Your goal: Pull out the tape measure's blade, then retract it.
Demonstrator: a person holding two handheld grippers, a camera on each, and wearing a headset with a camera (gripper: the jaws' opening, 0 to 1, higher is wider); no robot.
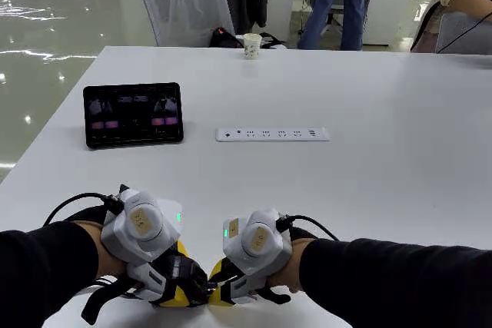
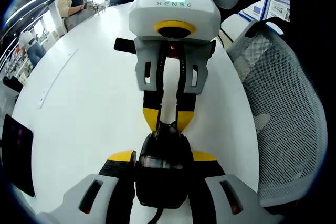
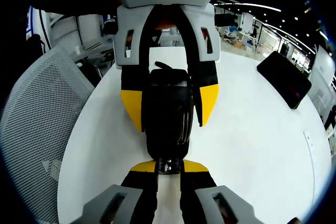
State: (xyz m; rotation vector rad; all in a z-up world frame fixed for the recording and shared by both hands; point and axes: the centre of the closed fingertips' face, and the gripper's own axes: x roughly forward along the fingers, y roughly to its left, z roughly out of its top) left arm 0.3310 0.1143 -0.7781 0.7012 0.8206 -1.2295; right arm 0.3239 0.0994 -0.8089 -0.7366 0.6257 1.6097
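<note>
Down at the near edge of the white worktop (image 1: 346, 190), the left hand-held gripper (image 2: 163, 157) is clamped across the black, ribbed tape measure case (image 3: 167, 111), one yellow-tipped jaw on either flank. The right hand-held gripper (image 3: 168, 167) meets it head-on, jaws pinched together on the blade's metal end hook (image 2: 168, 126), right up against the case.

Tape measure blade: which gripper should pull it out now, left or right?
Right. The right gripper is pinched on the blade tip, while the left gripper clamps the case. So the left can likely hold the case steady as the right draws away.
</note>
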